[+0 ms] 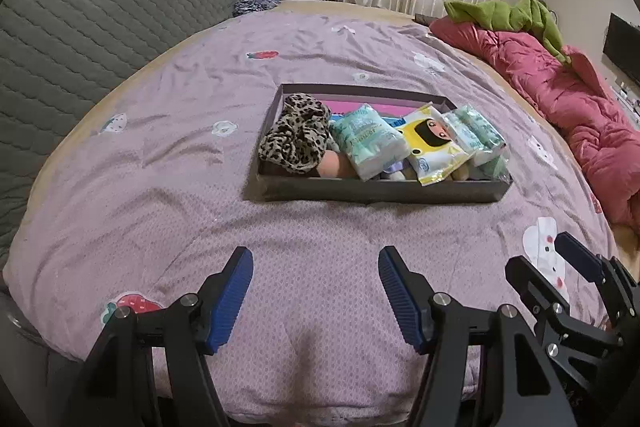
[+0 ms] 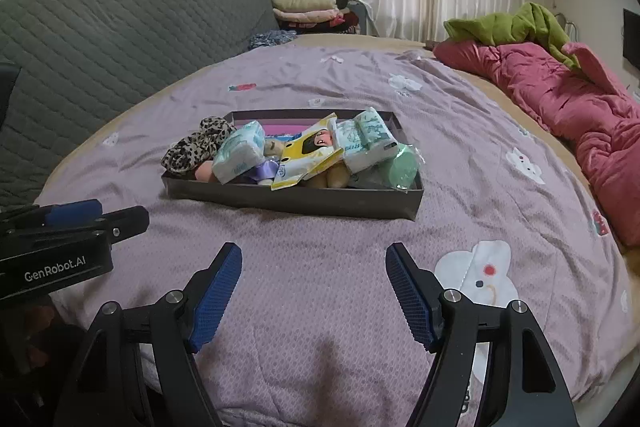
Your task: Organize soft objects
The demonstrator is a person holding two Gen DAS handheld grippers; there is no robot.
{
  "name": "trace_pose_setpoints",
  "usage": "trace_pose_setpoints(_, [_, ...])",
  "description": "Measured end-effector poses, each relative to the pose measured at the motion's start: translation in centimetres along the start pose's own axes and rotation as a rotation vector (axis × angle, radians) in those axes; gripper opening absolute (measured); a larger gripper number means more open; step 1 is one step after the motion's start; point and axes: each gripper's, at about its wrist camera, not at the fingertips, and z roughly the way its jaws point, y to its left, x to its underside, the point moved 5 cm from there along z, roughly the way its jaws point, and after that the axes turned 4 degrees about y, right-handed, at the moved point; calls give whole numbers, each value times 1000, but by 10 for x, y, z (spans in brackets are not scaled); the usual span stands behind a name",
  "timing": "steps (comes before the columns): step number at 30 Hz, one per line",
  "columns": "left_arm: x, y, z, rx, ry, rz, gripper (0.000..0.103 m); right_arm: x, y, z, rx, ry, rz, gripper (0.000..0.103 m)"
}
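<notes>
Lying heaped in the shallow dark box point(image 1: 376, 189), the soft things sit as the task seems to want them: a leopard-print cloth point(image 1: 294, 139) at the box's left end, two tissue packs point(image 1: 366, 141) and point(image 1: 476, 133) with a yellow wipes packet point(image 1: 434, 147) between them, a green roll point(image 2: 404, 167) at the box's right end, and peach and purple plush bits under the packs. The box itself rests mid-way on the lilac quilt point(image 1: 200, 207), and no loose soft item shows on the quilt around it. Both tongs hang on the near side of the box, well apart from it: the left gripper point(image 1: 316, 291) and the right gripper point(image 2: 314, 291) are each spread wide and carry nothing. This fits either a pile waiting to be sorted or one just gathered, so I name no move. In my judgement, any handling here goes best by pinching a pack across its narrow sides, since the stack leans and the top packets could slide over the low wall.
</notes>
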Motion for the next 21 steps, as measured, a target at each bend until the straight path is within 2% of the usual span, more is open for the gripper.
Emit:
trace_pose_setpoints(10, [7,-11,-2,-13,13,46,65,9,0,-1,-4,15,-4,76])
trace_pose_setpoints(21, [12,-15,9,-31,43,50,65,12,-4,1,-10,17,9,76])
